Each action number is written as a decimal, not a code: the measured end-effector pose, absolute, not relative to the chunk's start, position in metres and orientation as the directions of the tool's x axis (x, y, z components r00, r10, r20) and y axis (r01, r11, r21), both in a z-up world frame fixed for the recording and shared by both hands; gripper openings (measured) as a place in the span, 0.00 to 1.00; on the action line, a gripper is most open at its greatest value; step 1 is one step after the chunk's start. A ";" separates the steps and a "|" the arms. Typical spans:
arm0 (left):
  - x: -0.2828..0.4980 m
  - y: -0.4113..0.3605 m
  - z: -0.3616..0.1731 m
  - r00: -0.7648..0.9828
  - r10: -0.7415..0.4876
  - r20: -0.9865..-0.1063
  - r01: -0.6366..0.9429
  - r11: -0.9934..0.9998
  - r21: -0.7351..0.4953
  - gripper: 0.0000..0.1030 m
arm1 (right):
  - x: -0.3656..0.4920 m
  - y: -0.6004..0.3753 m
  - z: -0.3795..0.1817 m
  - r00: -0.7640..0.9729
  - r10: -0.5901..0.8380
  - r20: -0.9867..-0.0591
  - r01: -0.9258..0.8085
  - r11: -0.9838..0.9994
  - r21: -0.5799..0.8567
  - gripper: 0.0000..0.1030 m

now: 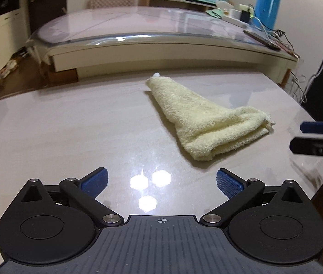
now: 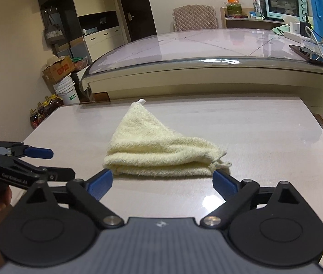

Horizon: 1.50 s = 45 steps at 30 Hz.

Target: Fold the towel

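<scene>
Towel lies folded in a wedge on the counter; both my hand-held grippers, left and right, are spread and empty, so folding looks finished; next I'd only tidy the loose corner.

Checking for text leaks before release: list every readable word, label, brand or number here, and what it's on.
"GenRobot.AI" (last letters soft): on the left claw arm, seen in the right wrist view.
Cardboard box: red print, too blurred to read.
Oven and jars: labels too small to read.
Nothing else legible.
</scene>
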<state>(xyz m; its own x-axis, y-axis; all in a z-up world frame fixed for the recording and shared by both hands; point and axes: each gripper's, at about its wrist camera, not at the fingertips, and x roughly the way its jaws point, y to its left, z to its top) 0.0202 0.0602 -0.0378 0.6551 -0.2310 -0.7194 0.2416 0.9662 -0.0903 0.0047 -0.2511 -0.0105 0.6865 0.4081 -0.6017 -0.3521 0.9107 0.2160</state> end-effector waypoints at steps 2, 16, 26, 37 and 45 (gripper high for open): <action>0.017 0.059 -0.038 0.660 -0.217 -0.719 0.229 0.970 -0.083 1.00 | 0.001 -0.249 -0.010 0.685 0.405 -0.605 -0.352 0.912 0.212 0.96; -0.015 0.055 -0.031 0.703 -0.148 -0.696 0.115 0.989 -0.093 1.00 | -0.025 -0.245 -0.005 0.721 0.285 -0.631 -0.275 0.954 0.116 1.00; -0.026 0.041 -0.030 0.705 -0.127 -0.697 0.112 0.991 -0.068 1.00 | -0.038 -0.253 -0.006 0.726 0.288 -0.625 -0.265 0.955 0.134 1.00; -0.029 0.035 -0.028 0.718 -0.095 -0.689 0.084 0.995 -0.050 1.00 | -0.042 -0.257 -0.006 0.729 0.295 -0.618 -0.267 0.953 0.141 1.00; -0.031 0.032 -0.026 0.729 -0.089 -0.678 0.086 0.996 -0.037 1.00 | -0.045 -0.255 -0.005 0.729 0.298 -0.616 -0.269 0.952 0.142 1.00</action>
<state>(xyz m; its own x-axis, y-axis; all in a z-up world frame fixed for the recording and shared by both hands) -0.0308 0.0321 -0.0261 0.7294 -0.0887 -0.6784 0.0865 0.9956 -0.0372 -0.0445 -0.2553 -0.0052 0.7291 0.2982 -0.6161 -0.2692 0.9525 0.1425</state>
